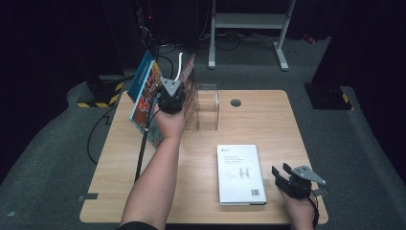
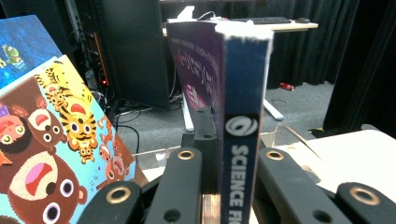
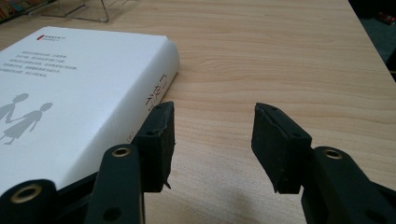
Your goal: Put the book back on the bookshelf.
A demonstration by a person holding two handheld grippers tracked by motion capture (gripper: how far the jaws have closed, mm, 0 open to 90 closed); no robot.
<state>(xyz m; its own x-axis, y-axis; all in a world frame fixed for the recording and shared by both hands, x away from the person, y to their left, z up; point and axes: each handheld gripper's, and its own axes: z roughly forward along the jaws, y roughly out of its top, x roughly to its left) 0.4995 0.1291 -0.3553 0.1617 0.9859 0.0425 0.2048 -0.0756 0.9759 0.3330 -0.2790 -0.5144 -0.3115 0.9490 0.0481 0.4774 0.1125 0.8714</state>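
Blue "SCIENCE" book spine [image 2: 243, 140], clamped in left tongs [image 2: 229, 182]

blue-spined purple book [image 2: 243, 93], cartoon-animal picture book [image 2: 56, 154], white book [image 1: 240, 173]

"SCIENCE FI…" in white on the blue book spine [image 2: 243, 116], cut off below

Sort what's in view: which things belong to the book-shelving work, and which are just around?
In the job: dark blue science fiction book clamped in left tool; clear acrylic stand; colourful animal picture book; white hardcover book.

Just around: right tool, open and idle; grey table grommet; white metal frame.
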